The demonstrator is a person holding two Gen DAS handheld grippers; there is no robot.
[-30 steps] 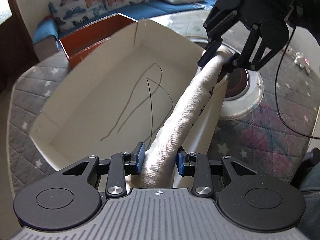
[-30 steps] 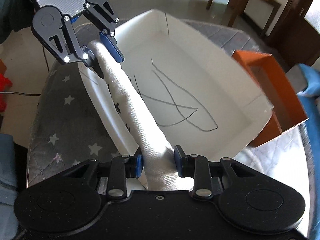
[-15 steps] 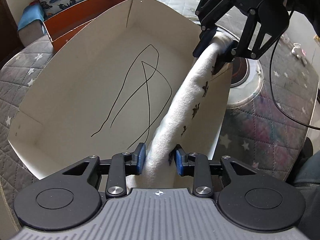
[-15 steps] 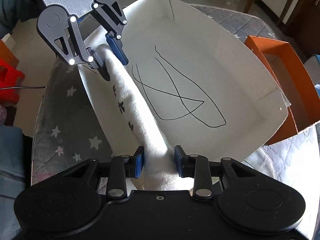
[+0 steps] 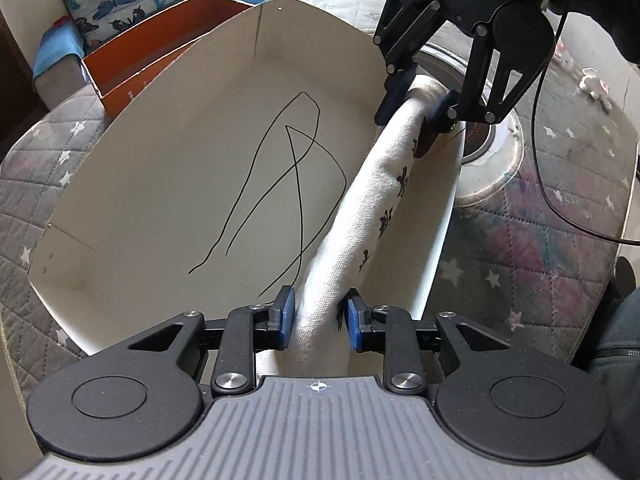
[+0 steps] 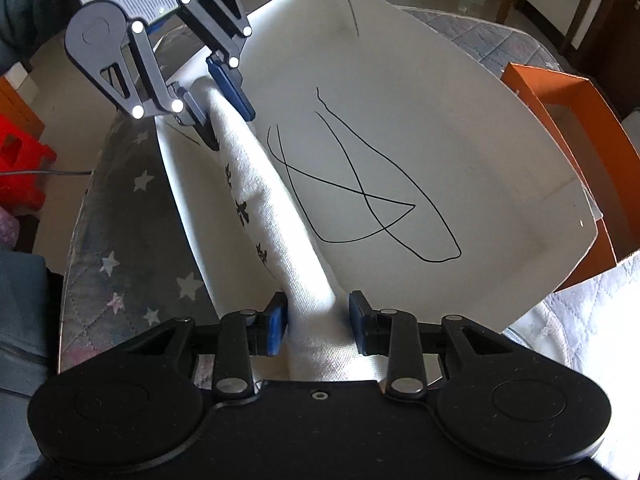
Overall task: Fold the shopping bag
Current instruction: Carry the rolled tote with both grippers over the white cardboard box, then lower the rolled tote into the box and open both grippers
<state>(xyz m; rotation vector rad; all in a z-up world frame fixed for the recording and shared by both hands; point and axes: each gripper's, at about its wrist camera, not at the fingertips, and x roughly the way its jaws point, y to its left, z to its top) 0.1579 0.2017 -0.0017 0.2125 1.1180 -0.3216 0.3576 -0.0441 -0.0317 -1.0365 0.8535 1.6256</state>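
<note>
Both grippers point steeply down over the table (image 5: 532,264), the left gripper (image 5: 319,317) at 6 o'clock in its own view and the right gripper (image 5: 416,110) facing it at 1 o'clock. The rolled cream fabric shopping bag with small dark prints (image 5: 360,220) stretches between them along the near rim of a white cardboard tray scribbled with black lines (image 5: 168,184). The left jaws are closing on one end, and the right jaws clench the other.
</note>
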